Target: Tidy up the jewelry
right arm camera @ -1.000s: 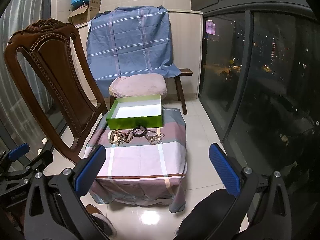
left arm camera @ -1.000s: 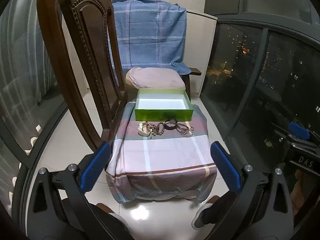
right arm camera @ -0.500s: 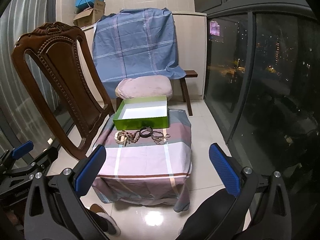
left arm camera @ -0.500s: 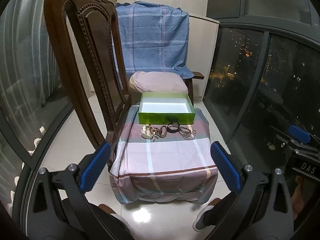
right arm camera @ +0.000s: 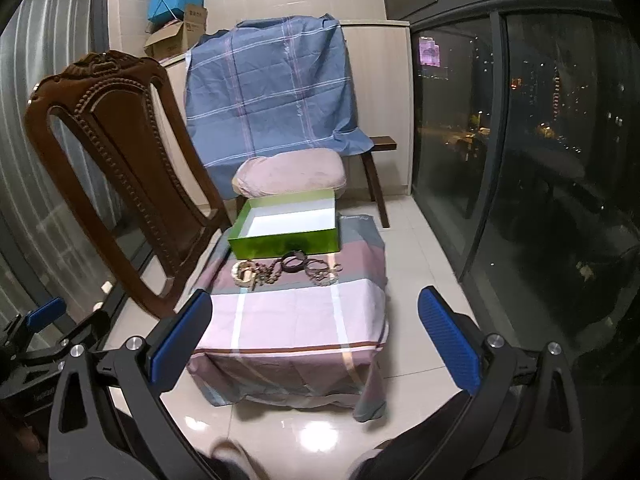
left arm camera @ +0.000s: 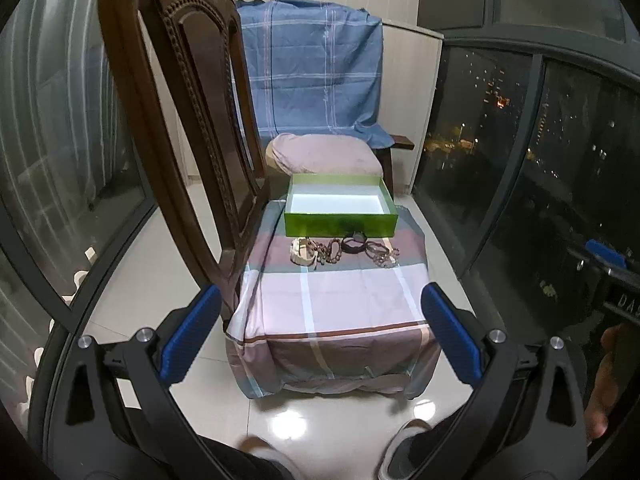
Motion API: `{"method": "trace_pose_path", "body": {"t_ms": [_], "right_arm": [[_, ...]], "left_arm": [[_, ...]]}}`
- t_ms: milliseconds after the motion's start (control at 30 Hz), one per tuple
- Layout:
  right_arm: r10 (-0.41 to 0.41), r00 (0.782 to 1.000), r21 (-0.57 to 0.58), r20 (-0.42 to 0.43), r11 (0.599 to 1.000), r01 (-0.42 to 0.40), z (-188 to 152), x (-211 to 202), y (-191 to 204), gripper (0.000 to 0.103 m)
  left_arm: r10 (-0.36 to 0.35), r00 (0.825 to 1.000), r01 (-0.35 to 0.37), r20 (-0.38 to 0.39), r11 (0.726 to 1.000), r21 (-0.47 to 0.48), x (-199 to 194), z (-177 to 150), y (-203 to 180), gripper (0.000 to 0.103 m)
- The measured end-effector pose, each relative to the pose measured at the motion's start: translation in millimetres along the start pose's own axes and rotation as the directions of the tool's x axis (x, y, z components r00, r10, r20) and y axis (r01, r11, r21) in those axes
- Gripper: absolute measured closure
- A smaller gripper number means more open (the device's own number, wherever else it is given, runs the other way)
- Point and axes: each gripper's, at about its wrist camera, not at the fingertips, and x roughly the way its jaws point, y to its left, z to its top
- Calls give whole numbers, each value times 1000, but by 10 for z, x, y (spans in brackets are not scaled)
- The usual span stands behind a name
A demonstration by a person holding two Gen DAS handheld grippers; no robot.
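Note:
An open green box (left arm camera: 340,216) (right arm camera: 286,228) with a white inside stands at the far end of a low cloth-covered table (left arm camera: 332,300) (right arm camera: 296,312). In front of it lies a row of jewelry: a white bracelet (left arm camera: 301,251) (right arm camera: 243,272), brown bead strands (left arm camera: 330,250) (right arm camera: 270,272), a dark bangle (left arm camera: 354,244) (right arm camera: 294,262) and pale chains (left arm camera: 384,254) (right arm camera: 324,272). My left gripper (left arm camera: 320,332) is open and empty, short of the table's near edge. My right gripper (right arm camera: 316,336) is open and empty, also short of the table.
A carved wooden chair (left arm camera: 188,120) (right arm camera: 116,168) stands left of the table. Behind are a pink cushion (left arm camera: 324,152) on a bench, a blue cloth (right arm camera: 272,88), and cardboard boxes (right arm camera: 180,32). Dark glass windows (left arm camera: 540,180) run along the right. White tiled floor (right arm camera: 420,264) surrounds the table.
Both views have shifted slightly, the table and box sitting a little lower and further right in frame. Both grippers stay open and empty.

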Motion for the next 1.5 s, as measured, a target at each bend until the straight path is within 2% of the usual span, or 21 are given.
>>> {"method": "trace_pose_path", "body": {"t_ms": [400, 867, 1300, 1500], "right_arm": [[-13, 1000, -15, -18, 1000, 13, 223, 362, -31, 3], [-10, 999, 8, -49, 1000, 11, 256, 643, -150, 3], [-17, 997, -3, -76, 1000, 17, 407, 1008, -175, 3], [-97, 992, -51, -78, 994, 93, 413, 1087, -108, 3]], "left_arm": [[-1, 1000, 1, -30, 1000, 9, 435, 175, -29, 4], [-13, 999, 13, -49, 1000, 5, 688, 283, -111, 4], [6, 996, -7, -88, 1000, -14, 1079, 403, -44, 4], [7, 987, -20, -160, 997, -75, 1224, 447, 53, 4]]}}
